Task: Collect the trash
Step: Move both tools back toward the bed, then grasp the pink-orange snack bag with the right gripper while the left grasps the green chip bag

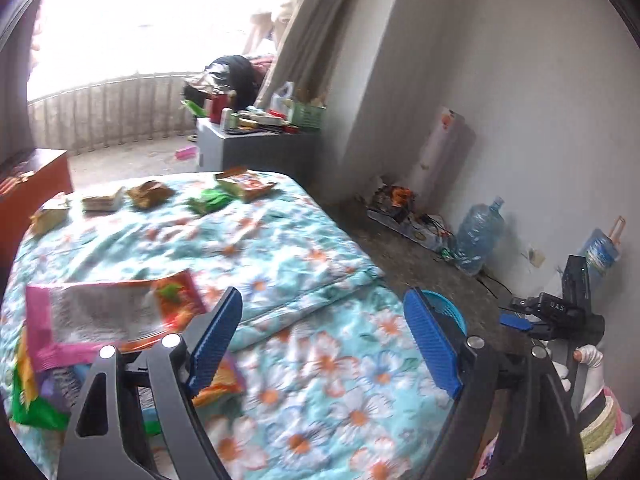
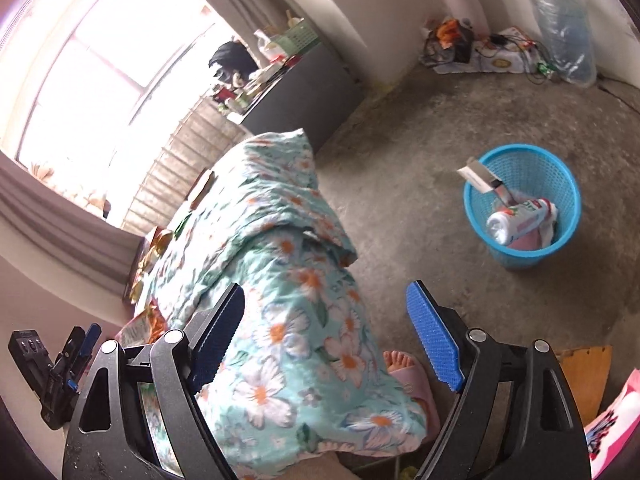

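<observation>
A: Pink and red wrapper (image 1: 116,312) flat on the floral quilt (image 1: 280,248), just left of and beyond the left gripper (image 1: 324,344). More wrappers (image 1: 224,194) along the quilt's far edge.

B: Left gripper spread wide, holding nothing, above the quilt. Right gripper (image 2: 326,344) likewise wide and bare, over the quilt's hanging side.

A: Blue basket (image 2: 568,200) on the floor right of the quilt, well apart, bottle (image 2: 524,220) and carton (image 2: 478,178) inside.

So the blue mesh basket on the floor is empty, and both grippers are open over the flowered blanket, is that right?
Not quite. The blue mesh basket is not empty: the right wrist view shows a plastic bottle and a cardboard piece in it. The rest holds: the left gripper and right gripper are open over the flowered blanket.
</observation>
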The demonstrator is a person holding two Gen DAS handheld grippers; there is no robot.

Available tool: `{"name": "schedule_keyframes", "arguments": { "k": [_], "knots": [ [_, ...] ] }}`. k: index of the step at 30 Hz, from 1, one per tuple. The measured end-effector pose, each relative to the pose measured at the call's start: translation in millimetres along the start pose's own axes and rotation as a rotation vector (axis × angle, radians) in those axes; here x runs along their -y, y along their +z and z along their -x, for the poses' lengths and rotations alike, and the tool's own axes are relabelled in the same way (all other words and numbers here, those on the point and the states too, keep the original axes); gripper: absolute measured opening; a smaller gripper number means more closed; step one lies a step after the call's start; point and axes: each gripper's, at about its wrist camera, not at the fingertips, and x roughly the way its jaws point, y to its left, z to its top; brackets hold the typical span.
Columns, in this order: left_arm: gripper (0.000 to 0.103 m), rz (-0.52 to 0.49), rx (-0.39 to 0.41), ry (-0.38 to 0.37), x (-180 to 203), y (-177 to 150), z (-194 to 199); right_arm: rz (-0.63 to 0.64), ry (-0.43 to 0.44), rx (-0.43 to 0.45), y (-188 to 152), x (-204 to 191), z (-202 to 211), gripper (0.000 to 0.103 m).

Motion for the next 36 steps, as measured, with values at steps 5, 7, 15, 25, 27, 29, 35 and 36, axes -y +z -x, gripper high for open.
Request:
{"name": "schedule_keyframes", "arguments": {
  "k": [5, 7, 15, 25, 27, 29, 35, 36],
  "knots": [
    [0.081, 0.151, 0.141, 0.155, -65.4, -30.5, 72.2, 0.116, 0.11, -0.094, -18.5, -73.3, -28.0, 0.079],
    [0.081, 0.202, 0.193, 0.201, -84.1, -38.2, 94.3, 0.159, 0.184, -0.163, -27.9, -108.0, -45.7, 0.079],
    [0.078, 0.318, 0.223, 0.267, -152.5, -54.6, 125.4, 0.088, 0.441, -0.503, -97.5, -210.1, -131.5, 0.079],
    [0.041, 0.379, -0.022, 0.261, -187.8, -35.4, 40.5, -0.205, 0.4, -0.61, -135.3, -219.2, -205.6, 0.062],
    [0.034, 0.38, -0.067, 0.232, -186.9, -36.6, 25.7, -0.227, 0.399, -0.589, -130.9, -218.7, -207.7, 0.058],
    [0.028, 0.368, -0.102, 0.201, -179.2, -40.7, 16.9, -0.24, 0.382, -0.579, -128.3, -217.5, -210.0, 0.044],
    [0.027, 0.289, -0.182, 0.081, -134.1, -58.6, 13.5, -0.246, 0.333, -0.532, -113.5, -196.8, -201.0, 0.016],
    [0.027, 0.286, -0.197, 0.041, -127.4, -63.4, 15.1, -0.249, 0.328, -0.515, -108.4, -189.8, -196.3, 0.015]
  ]
}}
